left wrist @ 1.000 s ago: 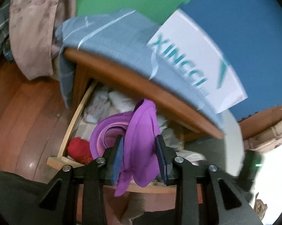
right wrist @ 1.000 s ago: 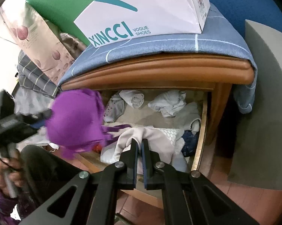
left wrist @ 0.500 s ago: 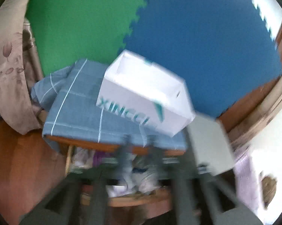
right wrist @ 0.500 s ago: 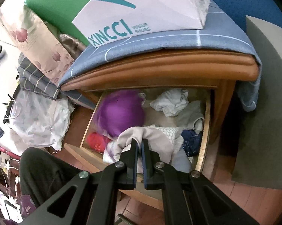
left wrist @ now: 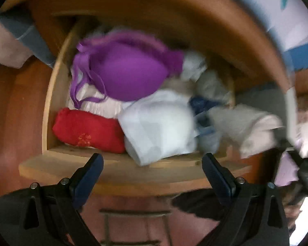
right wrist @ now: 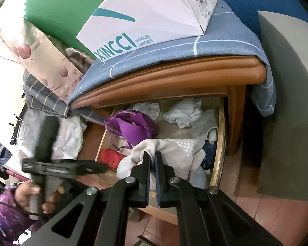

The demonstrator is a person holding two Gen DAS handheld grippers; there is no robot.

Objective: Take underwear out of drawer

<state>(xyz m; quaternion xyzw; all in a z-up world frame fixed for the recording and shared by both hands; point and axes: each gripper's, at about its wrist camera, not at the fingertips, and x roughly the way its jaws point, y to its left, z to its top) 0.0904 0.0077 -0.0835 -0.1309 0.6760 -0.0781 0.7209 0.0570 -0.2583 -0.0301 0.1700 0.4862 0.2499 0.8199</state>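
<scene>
The open wooden drawer (left wrist: 113, 172) is full of folded clothes. A purple bra (left wrist: 129, 73) lies loose at its back left, also visible in the right wrist view (right wrist: 133, 127). In front of it sit a red bundle (left wrist: 86, 129) and a white garment (left wrist: 160, 127). My left gripper (left wrist: 151, 156) hangs over the drawer's front edge; its jaws are opening wide with nothing between them. My right gripper (right wrist: 152, 153) is shut on a fold of a pale grey garment (right wrist: 170, 149) at the drawer's front.
A white shoe box (right wrist: 154, 20) stands on the blue cloth (right wrist: 225, 47) covering the nightstand top. A grey mat (right wrist: 287, 102) lies to the right, a patterned pillow (right wrist: 41, 57) and bedding to the left. A hand (right wrist: 31, 196) holds the left gripper's handle.
The left gripper let go of the purple bra, which now lies in the drawer. It swung up, then came down over the drawer front with jaws spread. The right gripper stayed put.
</scene>
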